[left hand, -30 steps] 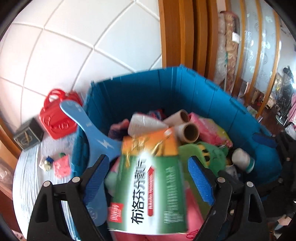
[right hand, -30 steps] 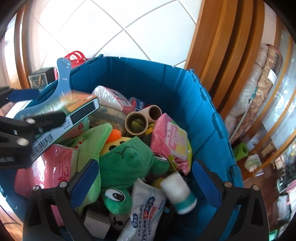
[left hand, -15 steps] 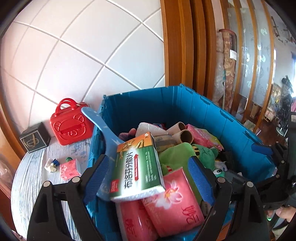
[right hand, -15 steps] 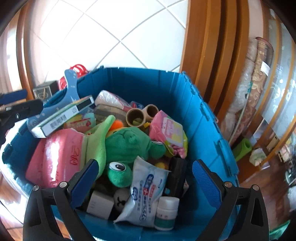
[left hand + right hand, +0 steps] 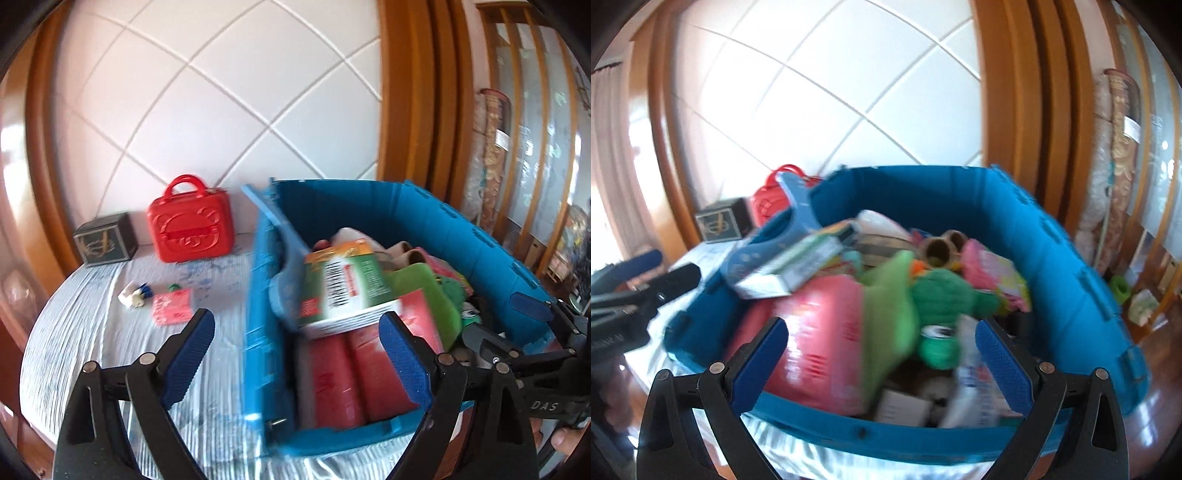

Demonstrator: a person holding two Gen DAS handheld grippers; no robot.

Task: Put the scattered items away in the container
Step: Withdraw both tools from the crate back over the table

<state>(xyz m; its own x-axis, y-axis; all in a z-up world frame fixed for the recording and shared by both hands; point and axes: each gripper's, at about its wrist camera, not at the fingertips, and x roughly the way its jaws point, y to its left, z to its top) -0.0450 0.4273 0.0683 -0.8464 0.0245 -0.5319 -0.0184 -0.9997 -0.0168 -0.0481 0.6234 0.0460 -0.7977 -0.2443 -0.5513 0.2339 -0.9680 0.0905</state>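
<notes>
Jaws of the left gripper (image 5: 297, 345) spread wide, just been opening further, nothing between the pads; blue pads straddling the near left wall of the blue container (image 5: 436, 229) from above. Jaws of the right gripper (image 5: 881, 356) likewise wide apart and empty, poised over the container's near rim.

Sitting on a pale striped surface (image 5: 92, 332), near a white tiled wall. Packed full: green medicine box (image 5: 343, 284) lying tilted on top of pink tissue packs (image 5: 354, 373), barcode side up; light-blue paddle (image 5: 280, 236) leaning against the left wall beside the box, handle sticking above the rim. Further right, green plush frog (image 5: 942, 295), two cardboard tubes (image 5: 942, 247) and a pink-and-yellow packet (image 5: 993, 273). White pouch with blue print near the front right corner, blurred.

Still out on the surface, left of the container: red toy case (image 5: 190, 221) upright against the wall, dark small box (image 5: 105, 240) just beside it, a flat pink packet (image 5: 171, 306), a small white-and-blue trinket (image 5: 135, 293) next to that, and a tiny green bit close by. Much of both views smeared by motion, fine print unreadable.
</notes>
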